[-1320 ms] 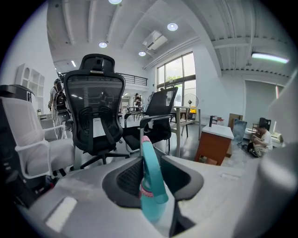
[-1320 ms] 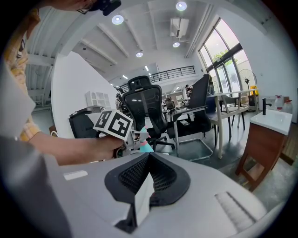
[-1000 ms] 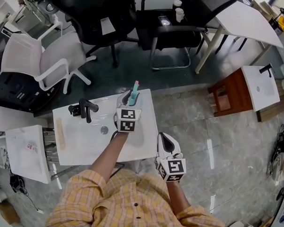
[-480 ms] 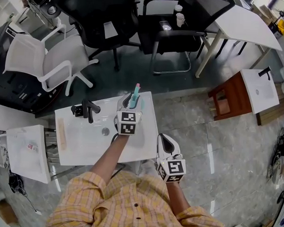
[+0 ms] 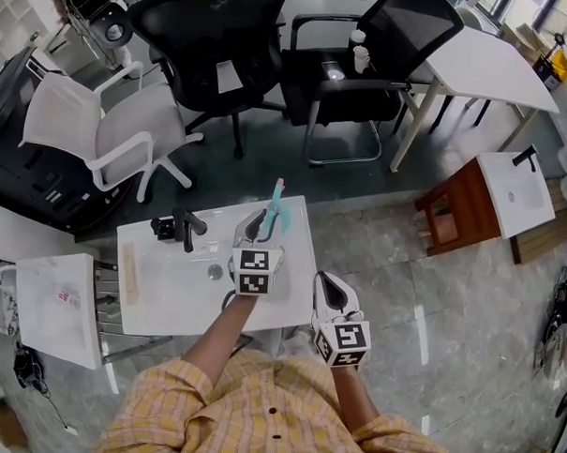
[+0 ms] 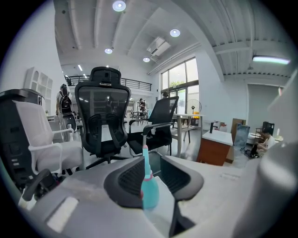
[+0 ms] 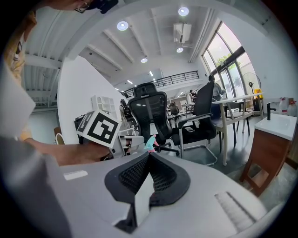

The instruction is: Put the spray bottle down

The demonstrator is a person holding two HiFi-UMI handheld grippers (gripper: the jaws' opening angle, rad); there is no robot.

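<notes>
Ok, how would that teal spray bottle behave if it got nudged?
The spray bottle looks tall and slim, tapering upward, so it probably tips easily. Its plastic-looking body likely makes it light for its size. Set on the glossy white sink top, it may also slide rather than grip.

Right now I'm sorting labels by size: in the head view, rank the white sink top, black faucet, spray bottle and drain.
1. white sink top
2-3. black faucet and spray bottle: about alike, and the bottle is partly hidden, so unranked
4. drain
</notes>
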